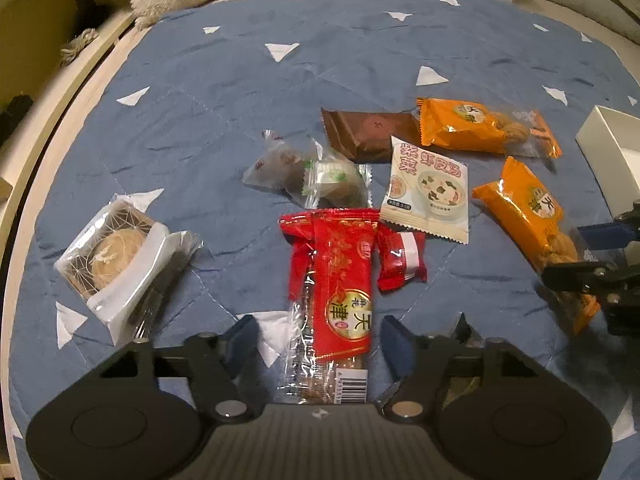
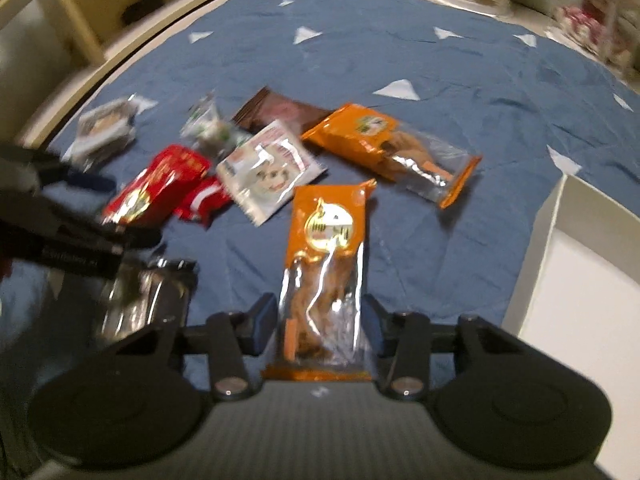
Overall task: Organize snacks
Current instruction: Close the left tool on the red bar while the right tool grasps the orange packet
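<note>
Snacks lie scattered across the middle of a blue quilted bedspread (image 1: 200, 120) printed with white triangles. A long red packet (image 1: 340, 280), glossy foil above and clear film below showing a brown twisted pastry, carries a round gold label reading 天津 and a barcode at its near end. It lies between the spread fingers of the left gripper (image 1: 316, 344), whose blue pads stand apart from its sides, so nothing is grasped.

Toward the right edge, an orange packet (image 2: 326, 280) of the same shape, with a gold gourd-shaped label, sits between the fingers of the right gripper (image 2: 316, 320); the pads look close to its sides, but blur hides whether they press it. A second orange packet (image 1: 486, 128) lies behind. Between them rests a flat white sachet (image 1: 426, 196) printed with a soup bowl. A small red wrapper (image 1: 400, 260), a brown wrapper (image 1: 368, 132), crinkly clear-wrapped sweets (image 1: 312, 176) and a mooncake in a white tray (image 1: 116, 256) complete the group. A white box (image 2: 580, 264) stands at the right edge.
</note>
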A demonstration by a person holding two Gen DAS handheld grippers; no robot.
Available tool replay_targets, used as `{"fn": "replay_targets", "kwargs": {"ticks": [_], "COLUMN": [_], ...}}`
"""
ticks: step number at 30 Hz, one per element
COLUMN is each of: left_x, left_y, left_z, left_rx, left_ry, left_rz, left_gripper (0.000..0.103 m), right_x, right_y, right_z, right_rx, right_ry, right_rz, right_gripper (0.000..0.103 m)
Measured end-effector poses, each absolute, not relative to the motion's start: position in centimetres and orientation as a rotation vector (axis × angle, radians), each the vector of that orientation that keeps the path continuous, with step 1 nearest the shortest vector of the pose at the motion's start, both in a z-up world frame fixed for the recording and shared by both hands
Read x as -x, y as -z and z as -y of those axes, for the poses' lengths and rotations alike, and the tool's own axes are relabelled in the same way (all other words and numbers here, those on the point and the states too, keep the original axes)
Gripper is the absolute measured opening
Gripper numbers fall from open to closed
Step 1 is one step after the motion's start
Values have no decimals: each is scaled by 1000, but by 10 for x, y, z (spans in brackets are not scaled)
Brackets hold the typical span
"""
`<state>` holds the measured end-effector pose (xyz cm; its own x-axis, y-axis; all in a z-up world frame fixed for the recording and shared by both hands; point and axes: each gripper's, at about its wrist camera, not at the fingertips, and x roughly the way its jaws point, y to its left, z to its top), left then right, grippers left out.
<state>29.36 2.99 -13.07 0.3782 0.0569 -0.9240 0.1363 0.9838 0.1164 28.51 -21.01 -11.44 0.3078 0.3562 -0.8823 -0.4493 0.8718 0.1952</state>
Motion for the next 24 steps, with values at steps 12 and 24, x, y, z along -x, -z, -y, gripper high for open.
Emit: {"fn": "replay_targets", "kwargs": {"ticks": [12, 24], "left_x": [-297, -272], "left_y": [124, 67], "left_z": [-35, -31], "left_rx": [-168, -30], "left_ry": [42, 19], "left_rz": [-1185, -1037], "left_gripper": [42, 41], "right_x": [-300, -279], "right_y": [122, 69], "right_z": [195, 217], "right_rx": [134, 44], "right_ry": [-482, -428], "right_rz": [-1118, -1009], "right_gripper": [46, 40]}}
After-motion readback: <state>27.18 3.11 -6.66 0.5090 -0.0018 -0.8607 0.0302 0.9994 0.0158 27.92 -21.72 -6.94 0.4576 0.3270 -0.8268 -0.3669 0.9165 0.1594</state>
